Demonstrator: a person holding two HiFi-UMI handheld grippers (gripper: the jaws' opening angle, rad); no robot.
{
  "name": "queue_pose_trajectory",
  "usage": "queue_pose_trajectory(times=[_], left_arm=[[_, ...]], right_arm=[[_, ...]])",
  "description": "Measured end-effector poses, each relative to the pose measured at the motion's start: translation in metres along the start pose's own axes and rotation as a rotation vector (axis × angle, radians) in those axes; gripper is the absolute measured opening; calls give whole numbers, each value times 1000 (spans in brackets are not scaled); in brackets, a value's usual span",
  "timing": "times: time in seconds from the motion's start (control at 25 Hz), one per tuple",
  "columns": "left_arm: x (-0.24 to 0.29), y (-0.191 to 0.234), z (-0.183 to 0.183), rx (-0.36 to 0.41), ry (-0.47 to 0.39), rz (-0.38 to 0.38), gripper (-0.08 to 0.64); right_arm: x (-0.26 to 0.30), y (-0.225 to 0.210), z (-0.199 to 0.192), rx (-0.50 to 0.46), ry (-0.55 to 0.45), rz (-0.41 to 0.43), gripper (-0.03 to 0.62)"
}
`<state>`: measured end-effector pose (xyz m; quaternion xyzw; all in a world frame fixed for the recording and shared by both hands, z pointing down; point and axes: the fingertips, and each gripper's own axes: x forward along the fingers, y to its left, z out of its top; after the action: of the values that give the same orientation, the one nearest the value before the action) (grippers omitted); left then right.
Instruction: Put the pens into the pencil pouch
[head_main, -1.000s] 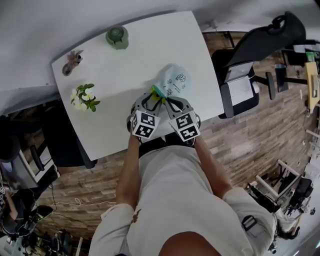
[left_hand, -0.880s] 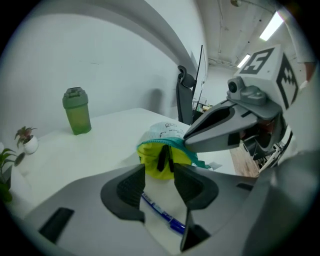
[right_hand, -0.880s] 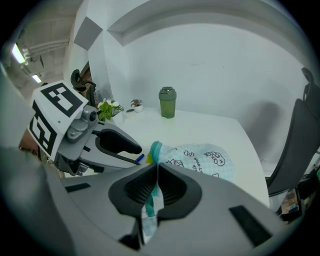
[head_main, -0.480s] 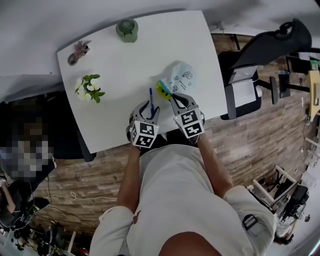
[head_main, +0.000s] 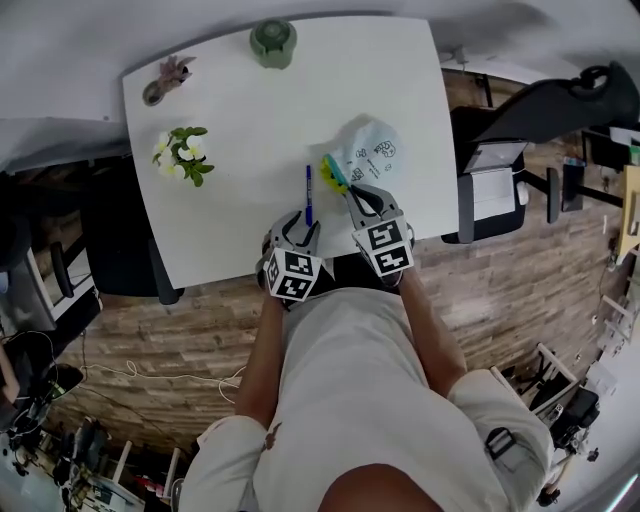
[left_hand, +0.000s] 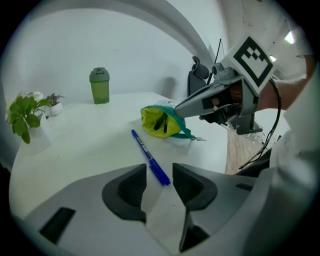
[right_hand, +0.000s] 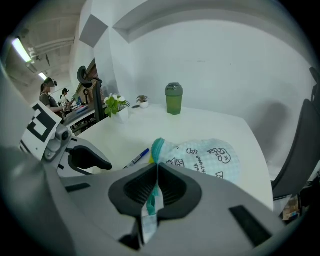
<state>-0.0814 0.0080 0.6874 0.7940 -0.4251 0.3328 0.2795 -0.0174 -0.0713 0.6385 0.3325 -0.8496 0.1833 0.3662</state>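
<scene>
Dark pens (left_hand: 160, 123) already in the pale-blue fabric pouch (head_main: 372, 150) that the right hand-held gripper (right_hand: 154, 167) pinches; left hand-held gripper (left_hand: 159, 171), spread but just closing, straddles one blue plastic pen (left_hand: 148, 156) still out.

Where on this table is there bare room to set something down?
Free: the wide middle between the green cup, the flowering plant and the pencil pouch; also the near-left corner in front of that plant. Crowded: the near edge, where the blue pen and pouch mouth lie close.
</scene>
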Motion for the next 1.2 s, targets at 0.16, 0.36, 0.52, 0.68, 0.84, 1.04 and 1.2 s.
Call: queue_pose_trajectory(times=[0.16, 0.36, 0.52, 0.68, 0.84, 1.04, 1.2], left_arm=[[3, -3, -12, -30, 24, 21, 144], [7, 2, -14, -56, 21, 55, 111], [7, 8, -15, -38, 28, 91, 58], [5, 9, -16, -32, 32, 80, 51], [-1, 15, -11, -16, 21, 67, 49], [-18, 21, -5, 27, 13, 43, 49], [-34, 22, 1, 67, -18, -17, 49]], right_arm=[[0, 0, 0, -18, 7, 17, 14], [1, 0, 2, -33, 8, 37, 14], [2, 0, 1, -37, 9, 40, 14], [0, -1, 2, -40, 7, 35, 14], [-2, -2, 7, -40, -2, 27, 14], [-3, -2, 7, -33, -5, 14, 14], [-4, -3, 11, -29, -13, 4, 14]])
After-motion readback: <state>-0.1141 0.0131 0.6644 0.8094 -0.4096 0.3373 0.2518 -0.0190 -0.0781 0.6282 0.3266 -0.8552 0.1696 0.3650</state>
